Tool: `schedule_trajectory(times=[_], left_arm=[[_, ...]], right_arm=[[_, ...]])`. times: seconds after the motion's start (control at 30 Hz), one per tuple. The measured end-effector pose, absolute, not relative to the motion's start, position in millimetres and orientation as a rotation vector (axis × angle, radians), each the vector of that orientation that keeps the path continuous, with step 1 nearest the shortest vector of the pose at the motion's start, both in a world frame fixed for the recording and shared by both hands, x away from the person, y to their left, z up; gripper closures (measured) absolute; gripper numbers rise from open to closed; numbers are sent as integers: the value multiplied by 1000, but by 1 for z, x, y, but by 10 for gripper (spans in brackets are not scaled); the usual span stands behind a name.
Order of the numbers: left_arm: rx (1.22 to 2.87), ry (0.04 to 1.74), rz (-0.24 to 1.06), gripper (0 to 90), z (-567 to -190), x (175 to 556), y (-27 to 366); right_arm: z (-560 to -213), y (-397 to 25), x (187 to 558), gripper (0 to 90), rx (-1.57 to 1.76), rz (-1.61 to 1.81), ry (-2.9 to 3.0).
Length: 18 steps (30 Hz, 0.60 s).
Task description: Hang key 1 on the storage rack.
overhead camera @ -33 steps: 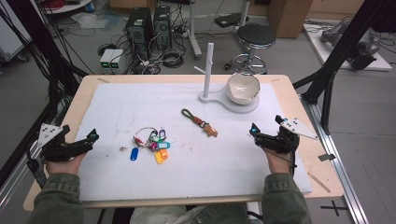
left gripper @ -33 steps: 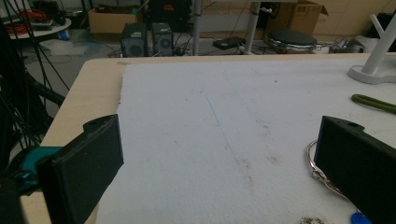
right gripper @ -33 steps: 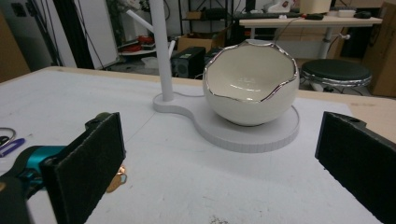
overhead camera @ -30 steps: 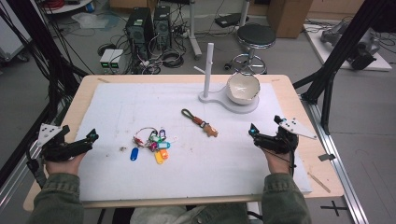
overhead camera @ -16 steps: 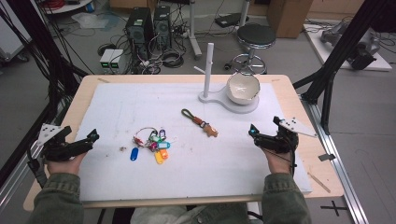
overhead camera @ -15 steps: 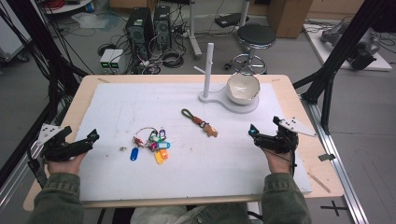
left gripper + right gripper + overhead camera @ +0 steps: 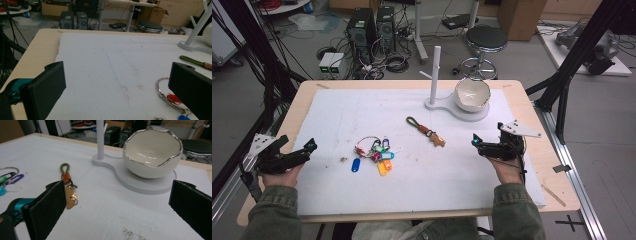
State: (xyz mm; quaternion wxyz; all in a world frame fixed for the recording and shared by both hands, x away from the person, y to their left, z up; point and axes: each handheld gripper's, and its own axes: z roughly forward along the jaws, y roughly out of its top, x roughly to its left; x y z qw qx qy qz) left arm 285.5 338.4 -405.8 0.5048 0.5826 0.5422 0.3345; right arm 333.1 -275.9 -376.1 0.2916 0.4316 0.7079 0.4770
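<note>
Your right gripper (image 7: 475, 141) hovers wide open near the desk's right edge, aimed at the small copper charm on an olive-green loop (image 7: 427, 132), which lies flat mid-desk, well apart from it; your left gripper (image 7: 310, 146), jaws also spread, sits by the left edge just beside the bunch of coloured plastic key tags on wire rings (image 7: 374, 153). Risk: the charm is thin and flat, so a shallow approach may skid it toward the white egg-shaped bowl on its stand (image 7: 472, 94), or pinch only the loop and let it swing.
</note>
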Motion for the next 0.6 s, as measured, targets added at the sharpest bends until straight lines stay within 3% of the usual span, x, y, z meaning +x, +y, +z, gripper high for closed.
schedule_trajectory(times=[0.6], left_arm=[[1405, 1327, 801, 17, -407, 288, 339]], right_arm=[[-365, -254, 362, 6, 1110, 1183, 2048]])
